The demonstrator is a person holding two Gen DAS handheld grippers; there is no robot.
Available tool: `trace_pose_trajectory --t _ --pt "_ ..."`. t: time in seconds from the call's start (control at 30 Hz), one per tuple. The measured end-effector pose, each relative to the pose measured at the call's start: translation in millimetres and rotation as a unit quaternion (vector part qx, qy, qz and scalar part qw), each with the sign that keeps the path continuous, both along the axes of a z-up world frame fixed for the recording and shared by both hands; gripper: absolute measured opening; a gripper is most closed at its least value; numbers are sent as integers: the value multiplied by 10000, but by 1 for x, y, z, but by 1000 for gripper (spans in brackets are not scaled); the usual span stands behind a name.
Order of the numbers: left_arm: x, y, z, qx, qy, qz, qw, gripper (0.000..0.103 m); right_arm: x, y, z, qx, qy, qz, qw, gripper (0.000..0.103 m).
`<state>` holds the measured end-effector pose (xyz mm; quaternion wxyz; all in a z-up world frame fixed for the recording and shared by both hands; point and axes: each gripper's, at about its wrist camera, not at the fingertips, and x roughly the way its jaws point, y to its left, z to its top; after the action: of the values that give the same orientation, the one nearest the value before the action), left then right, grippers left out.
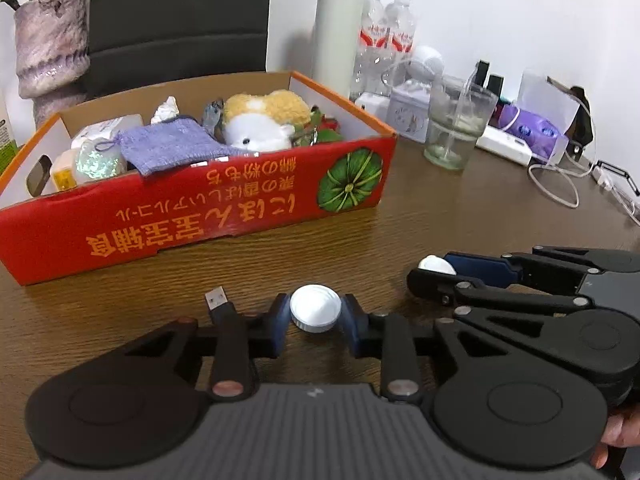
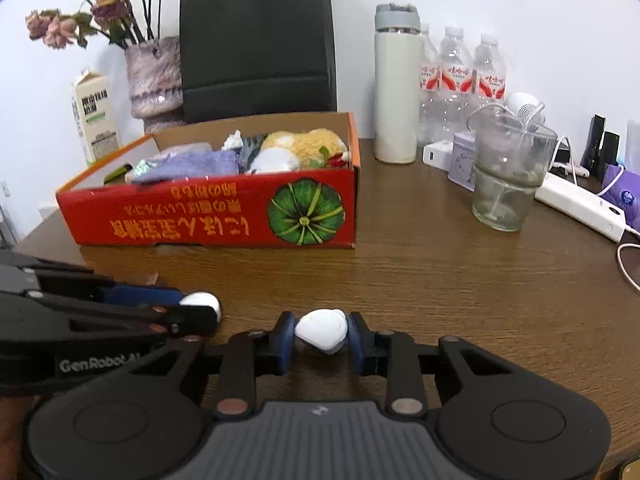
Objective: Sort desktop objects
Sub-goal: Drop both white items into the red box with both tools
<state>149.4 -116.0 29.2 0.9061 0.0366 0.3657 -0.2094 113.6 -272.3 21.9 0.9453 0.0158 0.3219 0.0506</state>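
My left gripper is shut on a round white ribbed cap, held just above the wooden table. My right gripper is shut on a white rounded-triangle piece, low over the table. Each gripper shows in the other's view: the right one to the right, the left one to the left. A red cardboard box with a green pumpkin print stands ahead, also in the right wrist view. It holds a plush toy, a purple knit pouch and other small items.
A black USB plug lies by my left gripper. A glass tumbler, a white thermos, water bottles, a white power strip, cables, a vase, a milk carton and a black bag stand around the box.
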Motion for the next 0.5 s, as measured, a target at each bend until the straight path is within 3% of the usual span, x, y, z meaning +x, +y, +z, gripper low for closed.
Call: trace_pose_trajectory --t 0.17,0.3,0.37,0.5 --pt "-24 11 50 -358 -710 123 9968 28 -21 -7 45 316 -503 84 9982 27" --pt "-34 41 108 -754 -1411 422 9862 28 -26 -8 97 480 -1032 306 9930 27" --pt "-27 58 128 -719 -1606 612 9825 29 -18 -7 121 430 -1261 372 9904 27" --pt "20 89 133 -462 -1162 1074 9863 29 27 -2 141 383 -1139 315 9923 27"
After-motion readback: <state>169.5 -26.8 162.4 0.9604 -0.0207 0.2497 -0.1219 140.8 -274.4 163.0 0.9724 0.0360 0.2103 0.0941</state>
